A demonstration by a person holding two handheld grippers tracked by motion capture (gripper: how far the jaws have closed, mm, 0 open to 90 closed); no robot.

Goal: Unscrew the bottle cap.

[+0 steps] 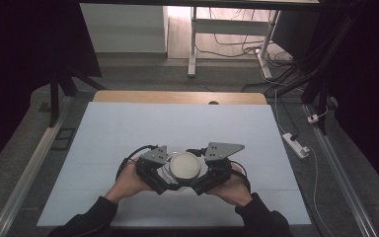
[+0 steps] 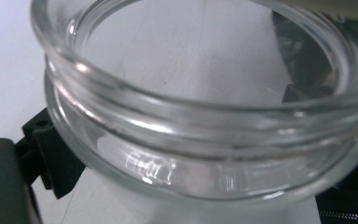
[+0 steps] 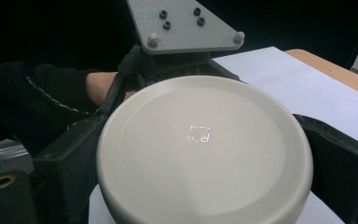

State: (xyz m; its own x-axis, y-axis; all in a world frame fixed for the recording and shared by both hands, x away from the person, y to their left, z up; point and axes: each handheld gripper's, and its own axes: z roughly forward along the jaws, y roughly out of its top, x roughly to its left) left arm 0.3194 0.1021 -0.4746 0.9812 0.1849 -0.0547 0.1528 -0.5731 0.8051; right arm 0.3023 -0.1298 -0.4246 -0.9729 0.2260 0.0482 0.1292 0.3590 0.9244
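Observation:
A clear glass jar sits between the jaws of my left gripper, its open mouth close to the camera. My right gripper is shut on a round off-white lid, one jaw on each side of its rim. In the high view the two grippers meet near the front middle of the table: the left gripper and the right gripper point inward, with the lid lying flat between them and hiding most of the jar. I cannot tell whether the lid touches the jar.
A white sheet covers the wooden table, whose far edge shows bare wood. On the floor at the right are a power strip and cables. A white desk frame stands beyond the table.

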